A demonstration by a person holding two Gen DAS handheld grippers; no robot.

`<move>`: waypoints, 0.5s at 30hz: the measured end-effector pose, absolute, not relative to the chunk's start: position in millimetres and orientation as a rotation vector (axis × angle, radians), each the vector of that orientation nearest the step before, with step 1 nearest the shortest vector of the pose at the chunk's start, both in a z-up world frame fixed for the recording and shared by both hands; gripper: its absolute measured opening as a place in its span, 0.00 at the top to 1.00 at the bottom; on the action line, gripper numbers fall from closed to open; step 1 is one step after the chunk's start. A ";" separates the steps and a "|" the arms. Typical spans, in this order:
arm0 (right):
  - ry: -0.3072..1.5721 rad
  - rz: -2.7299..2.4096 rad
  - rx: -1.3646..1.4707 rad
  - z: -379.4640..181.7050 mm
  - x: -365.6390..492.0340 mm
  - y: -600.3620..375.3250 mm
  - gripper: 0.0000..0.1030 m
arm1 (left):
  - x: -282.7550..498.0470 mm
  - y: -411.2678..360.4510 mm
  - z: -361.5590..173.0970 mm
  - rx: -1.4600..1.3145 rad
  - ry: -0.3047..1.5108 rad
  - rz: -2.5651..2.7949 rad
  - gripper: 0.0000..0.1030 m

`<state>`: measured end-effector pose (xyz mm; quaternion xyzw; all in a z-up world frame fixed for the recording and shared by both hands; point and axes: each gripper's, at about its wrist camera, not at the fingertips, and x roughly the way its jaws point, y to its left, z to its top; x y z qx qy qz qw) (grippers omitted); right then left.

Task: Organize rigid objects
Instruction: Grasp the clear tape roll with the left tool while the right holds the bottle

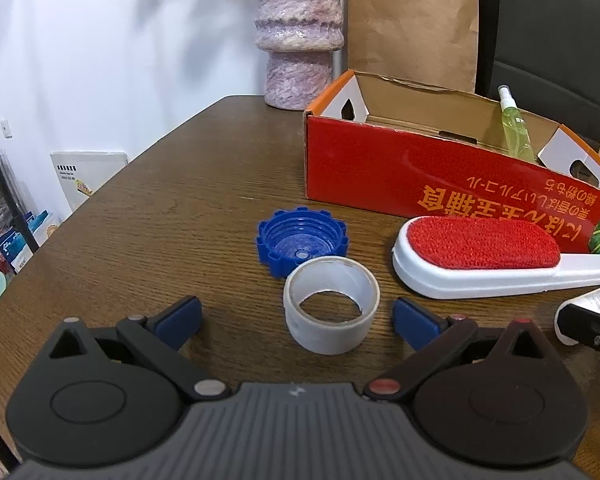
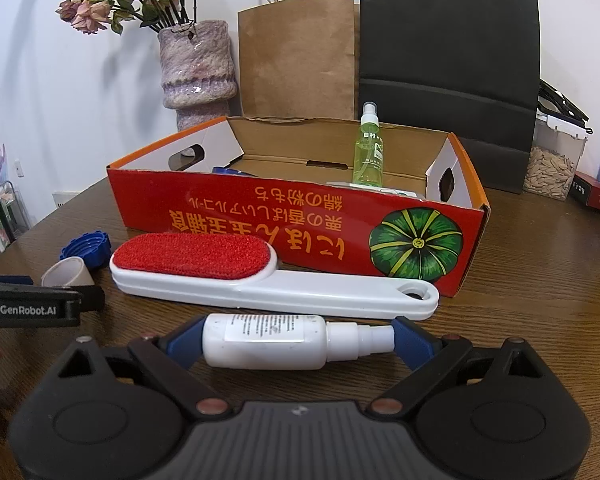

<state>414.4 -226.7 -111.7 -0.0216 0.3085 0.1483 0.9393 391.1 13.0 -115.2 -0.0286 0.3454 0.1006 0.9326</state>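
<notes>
A dark wood-grain table [image 1: 148,216] carries the clutter, with a red cardboard box [image 2: 260,216] standing open toward the back and already holding a green spray bottle [image 2: 367,148]. On the left, the left gripper [image 1: 298,314] is spread wide, its blue pads on either side of a tape roll [image 1: 331,308] without touching it; a blue cap [image 1: 300,246] sits just behind, touching or nearly touching the roll. If the jaws close off-centre, the light roll could skid and knock the cap along, or the thin ring could squirm out sideways. Further right lies the lint brush [image 2: 260,276], just in front of the box. On the right, the right gripper [image 2: 294,340] has its pads against the two ends of a white spray bottle [image 2: 276,342] lying crosswise, one pad on the base, one on the nozzle tip. That end-to-end hold looks risky to me: the narrow nozzle may slip off its pad on lifting, letting the bottle swing down and drop onto the brush handle.
</notes>
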 end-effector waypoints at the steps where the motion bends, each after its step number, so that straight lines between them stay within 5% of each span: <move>1: 0.630 0.303 -0.044 -111.8 414.4 -226.7 0.06 | 391.4 13.0 -114.9 -0.059 0.710 0.206 0.00; 15: 0.630 0.303 -0.044 -111.9 414.5 -227.1 0.06 | 392.8 12.6 -114.0 -0.056 0.714 0.205 0.00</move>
